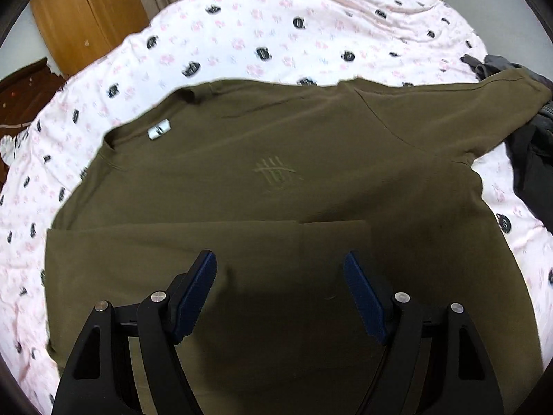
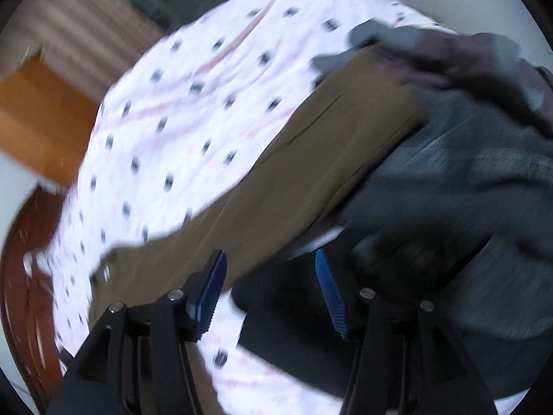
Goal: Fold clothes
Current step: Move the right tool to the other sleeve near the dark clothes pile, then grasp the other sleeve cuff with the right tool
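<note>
An olive-green T-shirt (image 1: 262,180) lies spread on the bed, neck label at the upper left and one sleeve reaching out to the right. Its near part is folded over, with the fold's edge running across the middle. My left gripper (image 1: 280,264) hovers over that folded part, open, with nothing between its blue pads (image 1: 198,290). In the blurred right wrist view, the olive sleeve (image 2: 331,145) runs diagonally across the bedsheet. My right gripper (image 2: 269,259) stands open above the sleeve's lower end and a dark garment (image 2: 297,325), holding nothing.
The bed carries a white sheet with pink and black prints (image 1: 262,34). A pile of dark grey clothes (image 2: 459,159) lies at the right, beside the sleeve's end (image 1: 532,159). A wooden wardrobe (image 1: 86,14) and a dark wood headboard (image 1: 27,86) stand beyond the bed.
</note>
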`<move>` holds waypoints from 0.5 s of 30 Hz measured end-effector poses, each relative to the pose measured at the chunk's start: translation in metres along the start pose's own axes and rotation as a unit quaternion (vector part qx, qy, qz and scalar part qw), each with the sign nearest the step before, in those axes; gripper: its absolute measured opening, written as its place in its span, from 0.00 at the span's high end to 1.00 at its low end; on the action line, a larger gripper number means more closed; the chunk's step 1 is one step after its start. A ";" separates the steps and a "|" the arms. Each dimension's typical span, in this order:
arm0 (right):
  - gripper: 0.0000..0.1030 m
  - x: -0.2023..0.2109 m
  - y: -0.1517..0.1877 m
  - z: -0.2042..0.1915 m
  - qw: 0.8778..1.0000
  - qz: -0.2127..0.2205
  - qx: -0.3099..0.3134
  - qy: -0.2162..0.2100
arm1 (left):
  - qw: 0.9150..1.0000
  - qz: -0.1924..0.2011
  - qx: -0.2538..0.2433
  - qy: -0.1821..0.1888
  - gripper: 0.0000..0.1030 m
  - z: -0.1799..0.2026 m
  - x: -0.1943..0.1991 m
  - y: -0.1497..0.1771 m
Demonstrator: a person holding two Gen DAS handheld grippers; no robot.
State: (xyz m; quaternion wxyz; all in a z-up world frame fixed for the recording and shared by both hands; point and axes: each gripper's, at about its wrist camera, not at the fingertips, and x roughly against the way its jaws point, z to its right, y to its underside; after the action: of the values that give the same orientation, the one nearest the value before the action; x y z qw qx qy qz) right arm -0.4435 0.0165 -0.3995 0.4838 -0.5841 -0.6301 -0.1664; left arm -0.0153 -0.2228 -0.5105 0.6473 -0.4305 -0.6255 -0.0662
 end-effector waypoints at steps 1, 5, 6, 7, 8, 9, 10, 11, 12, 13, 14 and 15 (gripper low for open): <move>0.45 -0.001 -0.011 0.012 1.000 0.007 -0.015 -0.008 | 1.000 -0.003 0.004 -0.001 0.30 0.004 -0.003 -0.002; 0.45 -0.014 -0.037 0.037 0.998 0.014 -0.054 -0.027 | 1.000 -0.011 0.014 -0.009 0.30 0.016 -0.014 -0.008; 0.45 -0.017 -0.042 0.043 0.997 0.016 -0.062 -0.031 | 1.000 -0.012 0.015 -0.010 0.30 0.018 -0.016 -0.010; 0.45 -0.019 -0.047 0.047 0.997 0.018 -0.069 -0.036 | 1.000 -0.012 0.017 -0.011 0.30 0.020 -0.018 -0.011; 0.45 -0.020 -0.051 0.050 0.996 0.020 -0.073 -0.041 | 1.000 -0.011 0.018 -0.012 0.30 0.021 -0.019 -0.013; 0.45 -0.021 -0.055 0.053 0.996 0.022 -0.077 -0.045 | 1.000 -0.010 0.020 -0.013 0.30 0.021 -0.020 -0.014; 0.45 -0.023 -0.056 0.052 0.996 0.022 -0.078 -0.047 | 1.000 -0.009 0.022 -0.012 0.30 0.021 -0.021 -0.016; 0.45 -0.024 -0.058 0.052 0.996 0.022 -0.078 -0.048 | 1.000 -0.007 0.025 -0.010 0.30 0.021 -0.021 -0.018; 0.45 -0.023 -0.061 0.054 0.996 0.023 -0.076 -0.048 | 1.000 -0.005 0.029 -0.007 0.30 0.022 -0.021 -0.020; 0.45 -0.023 -0.064 0.055 0.996 0.023 -0.074 -0.048 | 0.999 -0.003 0.033 -0.004 0.30 0.022 -0.021 -0.023; 0.45 -0.022 -0.066 0.056 0.996 0.022 -0.073 -0.047 | 0.999 -0.002 0.036 0.000 0.30 0.023 -0.020 -0.025; 0.45 -0.021 -0.067 0.059 0.996 0.022 -0.073 -0.046 | 0.999 0.001 0.039 0.006 0.30 0.024 -0.019 -0.029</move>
State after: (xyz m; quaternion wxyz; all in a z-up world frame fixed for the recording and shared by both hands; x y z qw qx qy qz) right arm -0.5313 0.0324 -0.4201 0.4139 -0.6384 -0.6250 -0.1747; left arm -0.0554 -0.2338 -0.5169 0.6678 -0.4049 -0.6231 -0.0436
